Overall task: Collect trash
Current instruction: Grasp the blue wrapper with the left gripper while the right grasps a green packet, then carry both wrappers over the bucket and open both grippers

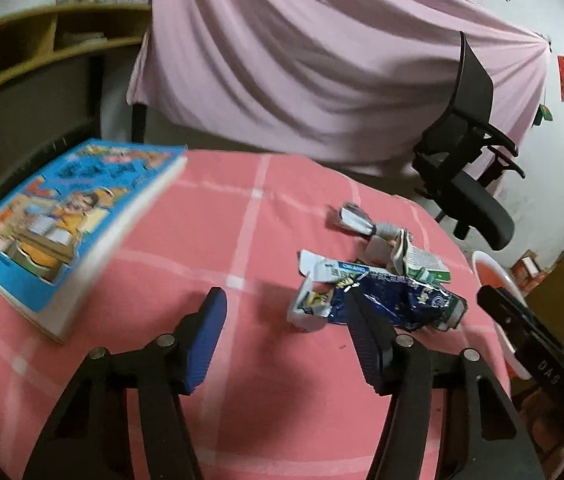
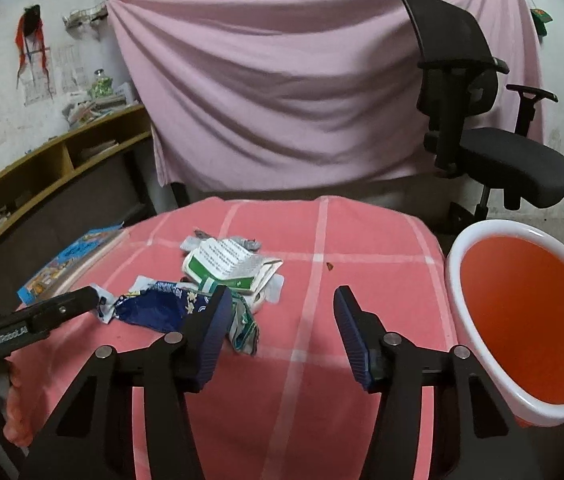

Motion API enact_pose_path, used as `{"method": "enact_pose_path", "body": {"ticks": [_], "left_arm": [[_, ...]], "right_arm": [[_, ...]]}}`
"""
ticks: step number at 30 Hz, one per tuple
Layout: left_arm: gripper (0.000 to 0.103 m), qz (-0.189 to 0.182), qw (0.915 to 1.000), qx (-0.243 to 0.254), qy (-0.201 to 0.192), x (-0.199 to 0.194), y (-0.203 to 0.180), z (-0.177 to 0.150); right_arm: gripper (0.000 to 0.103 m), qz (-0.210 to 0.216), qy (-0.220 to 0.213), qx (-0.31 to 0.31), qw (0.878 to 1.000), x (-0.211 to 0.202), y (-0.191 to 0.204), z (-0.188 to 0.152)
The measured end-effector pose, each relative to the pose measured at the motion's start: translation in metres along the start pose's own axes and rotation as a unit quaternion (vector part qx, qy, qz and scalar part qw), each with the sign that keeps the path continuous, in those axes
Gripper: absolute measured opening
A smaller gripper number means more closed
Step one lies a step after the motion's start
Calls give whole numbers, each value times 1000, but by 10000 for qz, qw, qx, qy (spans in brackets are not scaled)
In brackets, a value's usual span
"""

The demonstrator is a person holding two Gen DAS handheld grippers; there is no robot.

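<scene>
Nothing collected: crumpled wrappers (image 2: 217, 280) left mid-table near right edge, red bin (image 2: 530, 328) seen empty. Left gripper (image 1: 286, 336) and right gripper (image 2: 277, 332) held apart, nothing clamped.

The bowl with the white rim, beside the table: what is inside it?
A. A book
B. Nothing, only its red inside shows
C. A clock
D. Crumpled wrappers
B: in the right wrist view the bowl shows only its bare red inside, while the wrappers lie on the table.
</scene>
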State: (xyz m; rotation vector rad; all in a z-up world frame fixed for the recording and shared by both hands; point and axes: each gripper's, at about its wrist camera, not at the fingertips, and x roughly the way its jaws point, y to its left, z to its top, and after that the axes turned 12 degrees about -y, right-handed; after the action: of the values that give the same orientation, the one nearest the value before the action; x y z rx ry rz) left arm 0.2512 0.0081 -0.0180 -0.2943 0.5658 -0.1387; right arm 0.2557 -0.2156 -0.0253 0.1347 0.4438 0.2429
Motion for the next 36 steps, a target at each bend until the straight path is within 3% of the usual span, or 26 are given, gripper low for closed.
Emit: {"method": "enact_pose_path", "body": {"ticks": [6,16,23,25,26,27,30,36], "left_arm": [[18,-205,9993,-152,282,9,-1,-1],[17,16,9997,-248,-67,-3,3,3],[17,294,9990,-283,-192,-5,5,1],[17,287,9990,-251,-218,-6,3,1],[16,278,9990,-230,-247,-6,1,1],[16,266,9990,-201,-282,-7,0,1],[16,168,9987,-95,-469,-13,-5,0],[16,234,9948,0,-992,-32,-8,-2]], "right_arm": [[41,94,234,-7,9997,8,0,-2],[40,255,436,-18,9987,14,1,-4],[40,442,920,-152,9947,31,8,-10],[27,544,981,-174,9935,33,10,-11],[13,628,1026,-175,9926,34,10,-12],[11,656,1041,-180,9922,34,11,-13],[7,711,912,-211,9931,28,11,-11],[6,642,252,-335,9971,3,14,-7]]}}
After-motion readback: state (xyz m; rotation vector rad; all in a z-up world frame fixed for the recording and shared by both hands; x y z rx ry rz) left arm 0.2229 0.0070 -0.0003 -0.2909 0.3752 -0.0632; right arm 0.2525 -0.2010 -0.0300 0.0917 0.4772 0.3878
